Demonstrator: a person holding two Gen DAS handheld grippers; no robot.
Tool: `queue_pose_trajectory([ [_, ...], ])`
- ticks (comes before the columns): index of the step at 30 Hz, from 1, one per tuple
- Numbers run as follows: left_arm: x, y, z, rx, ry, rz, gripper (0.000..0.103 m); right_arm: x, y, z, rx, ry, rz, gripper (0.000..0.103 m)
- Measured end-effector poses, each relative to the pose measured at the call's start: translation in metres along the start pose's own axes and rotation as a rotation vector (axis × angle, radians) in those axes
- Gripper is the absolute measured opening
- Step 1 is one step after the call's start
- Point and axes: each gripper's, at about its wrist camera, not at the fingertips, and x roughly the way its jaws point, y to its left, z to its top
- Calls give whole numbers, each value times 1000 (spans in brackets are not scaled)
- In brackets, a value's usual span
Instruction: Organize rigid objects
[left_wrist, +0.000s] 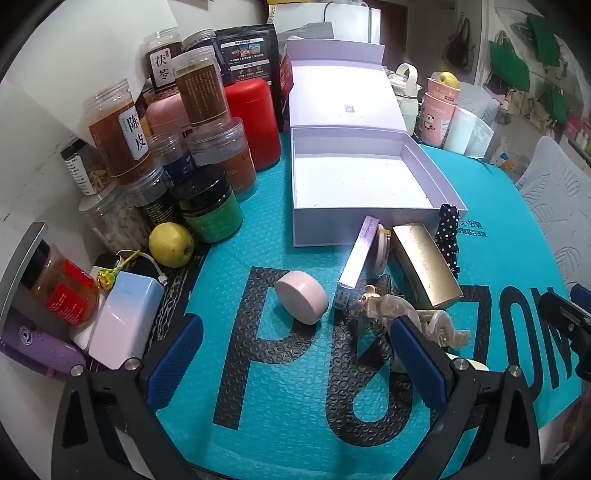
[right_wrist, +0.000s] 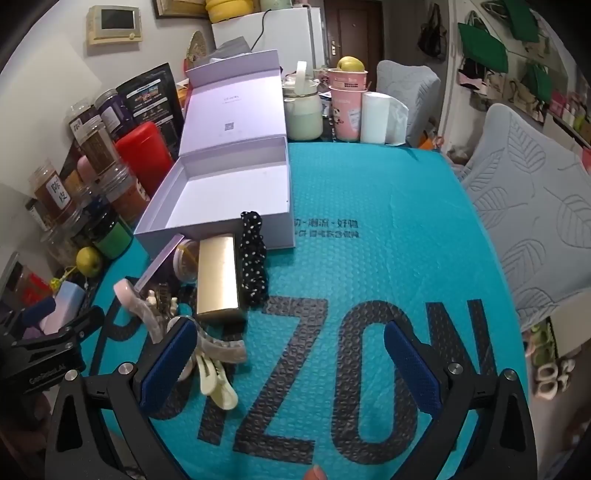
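- The left claw (left_wrist: 295, 354) is wide open and holds nothing. It hangs over the blue mat (left_wrist: 288, 406), near the front edge of the desk.
- Just ahead of it lies a round pink tin (left_wrist: 301, 297), all alone on the mat.
- Its right finger is close to a pile of hair clips (left_wrist: 413, 321).
- The right claw (right_wrist: 291, 362) is wide open too, with nothing in it. It hangs over the big black letters, and only bare mat lies between its fingers.
- Its left finger sits just beside the hair clips (right_wrist: 207, 350).
- Past the clips lie a gold box (right_wrist: 218, 280), a thin purple box (left_wrist: 360, 254), a small round jar (right_wrist: 186, 260) and a dotted hair band (right_wrist: 253, 258). They are bunched up against the front wall of the white box (left_wrist: 365, 229).
- The white box is open, with its lid tipped back. It looks empty inside.
- So I think the job has hardly begun. Nothing is put away yet, and every small thing is left to go in.
- At the left edge of the desk stand lots of jars (left_wrist: 122, 136), a red can (left_wrist: 255, 122) and a lemon (left_wrist: 171, 244).
- At the back edge are pink cups (right_wrist: 347, 107) and a white pot (right_wrist: 303, 107).
- The clips are tangled, so they may be hard to lift one at a time.
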Motion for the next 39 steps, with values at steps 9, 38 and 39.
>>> queue_pose_trajectory([
  [9,1,0,0,7,3,-16,103,-2,0,-1,3,-10,-1,103],
  [38,-5,0,0,15,-8,-16,103,-5,0,-2,3,-14,7,103],
  [39,-4,0,0,15,-7,-17,103,-5,0,-2,2,-14,5,103],
])
